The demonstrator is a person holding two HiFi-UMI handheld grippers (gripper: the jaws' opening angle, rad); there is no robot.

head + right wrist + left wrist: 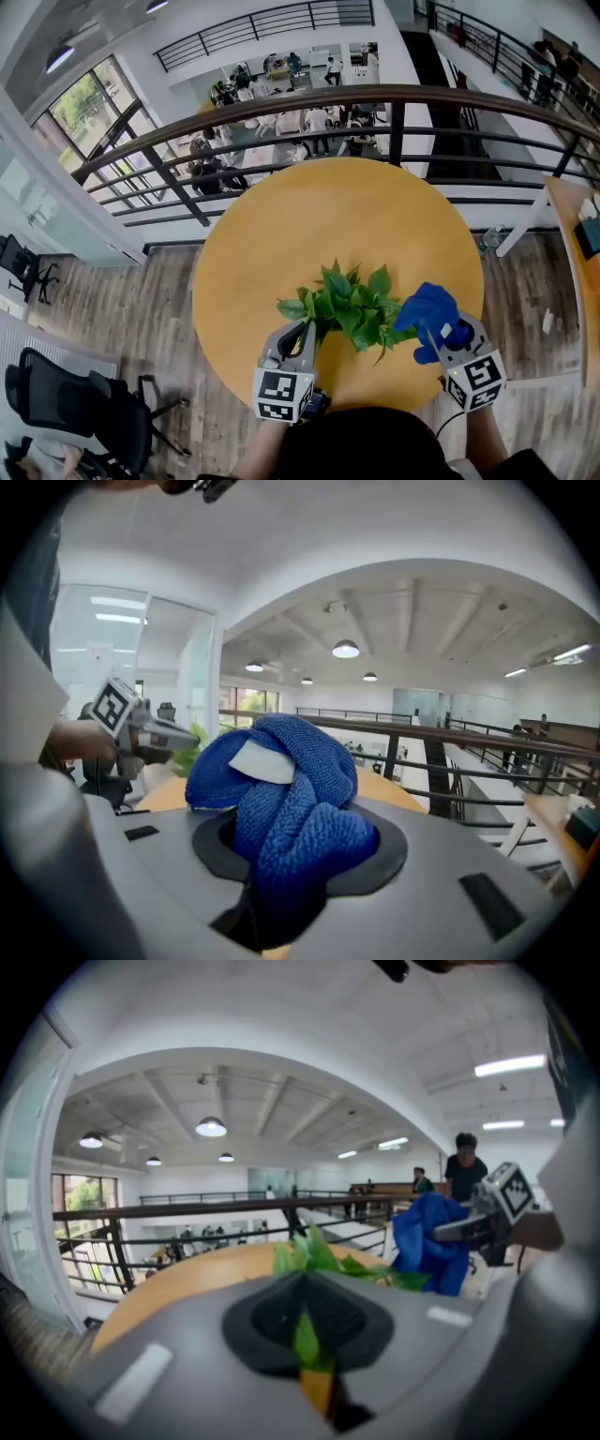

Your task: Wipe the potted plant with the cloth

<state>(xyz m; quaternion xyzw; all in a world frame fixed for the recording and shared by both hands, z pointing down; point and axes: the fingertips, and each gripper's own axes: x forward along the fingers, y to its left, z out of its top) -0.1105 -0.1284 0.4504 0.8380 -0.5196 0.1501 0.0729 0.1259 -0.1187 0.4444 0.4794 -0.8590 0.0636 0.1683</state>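
1. The left claw (pixel 306 1309) is pressed together on one leaf (pixel 306 1340) of the plant (pixel 349 305); the leaf's lower end is lost between the jaws.
2. The right claw (pixel 295 850) pinches the bunched blue cloth (pixel 281 789), which hides its tips. The cloth is at the plant's right side; contact is unclear.
3. The plant stands near the tabletop's (pixel 309 216) near edge, its pot hidden under foliage.

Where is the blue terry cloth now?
In the head view's lower right, the cloth is bunched in the right gripper, beside the leafy green potted plant on the round wooden table.
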